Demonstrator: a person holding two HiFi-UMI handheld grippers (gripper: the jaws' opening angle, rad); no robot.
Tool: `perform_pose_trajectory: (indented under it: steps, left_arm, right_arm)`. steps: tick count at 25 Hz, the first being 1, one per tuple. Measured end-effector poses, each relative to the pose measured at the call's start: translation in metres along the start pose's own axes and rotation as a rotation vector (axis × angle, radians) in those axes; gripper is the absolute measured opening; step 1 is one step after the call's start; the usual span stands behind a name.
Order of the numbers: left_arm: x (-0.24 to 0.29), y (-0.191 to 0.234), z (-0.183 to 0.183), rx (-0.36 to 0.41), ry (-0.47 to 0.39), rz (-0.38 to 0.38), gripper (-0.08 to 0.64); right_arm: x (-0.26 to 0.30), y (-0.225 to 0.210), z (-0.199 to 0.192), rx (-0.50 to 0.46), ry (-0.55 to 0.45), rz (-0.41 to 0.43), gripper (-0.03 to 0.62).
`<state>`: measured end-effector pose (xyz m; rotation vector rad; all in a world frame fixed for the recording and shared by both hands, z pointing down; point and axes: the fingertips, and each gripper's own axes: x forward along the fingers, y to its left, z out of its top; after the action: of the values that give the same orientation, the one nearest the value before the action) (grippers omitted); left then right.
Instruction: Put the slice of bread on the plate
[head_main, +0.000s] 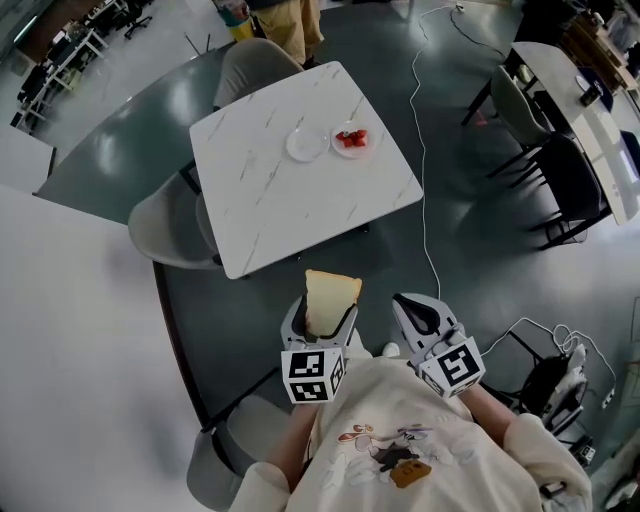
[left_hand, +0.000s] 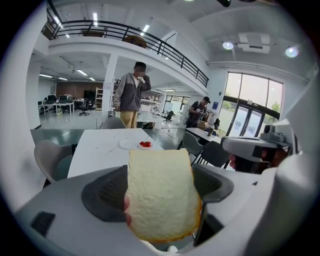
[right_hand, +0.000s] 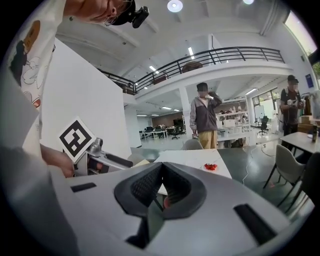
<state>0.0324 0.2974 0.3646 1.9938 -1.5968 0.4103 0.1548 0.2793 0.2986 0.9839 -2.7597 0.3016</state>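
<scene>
A pale slice of bread (head_main: 331, 298) with a tan crust stands upright between the jaws of my left gripper (head_main: 324, 318), which is shut on it; in the left gripper view the bread (left_hand: 160, 200) fills the gap between the dark pads. My right gripper (head_main: 420, 312) is beside it, shut with nothing in it, its pads meeting (right_hand: 161, 187). Ahead stands a white marble table (head_main: 260, 200) with an empty white plate (head_main: 306, 145) (left_hand: 127, 144) and, next to it, a plate of red fruit (head_main: 351, 139) (left_hand: 145, 145) (right_hand: 211, 167). Both grippers are short of the table, over the floor.
Grey chairs stand at the table's far side (head_main: 255, 65) and left side (head_main: 165, 225). A person (left_hand: 131, 95) stands behind the table. A white cable (head_main: 420, 150) runs over the floor to the right, near more tables and dark chairs (head_main: 560, 170). A white wall (head_main: 70, 330) is at left.
</scene>
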Motion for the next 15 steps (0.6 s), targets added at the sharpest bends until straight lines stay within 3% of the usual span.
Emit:
perform_pose_trajectory:
  steps: [11, 15]
  left_arm:
    - [0.051, 0.114, 0.063, -0.016, 0.020, -0.053, 0.420]
    - [0.069, 0.132, 0.080, -0.004, 0.018, -0.075, 0.420]
  right_arm:
    - [0.121, -0.025, 0.041, 0.000, 0.024, -0.108, 0.005]
    - [0.147, -0.032, 0.052, -0.042, 0.034, -0.120, 0.005]
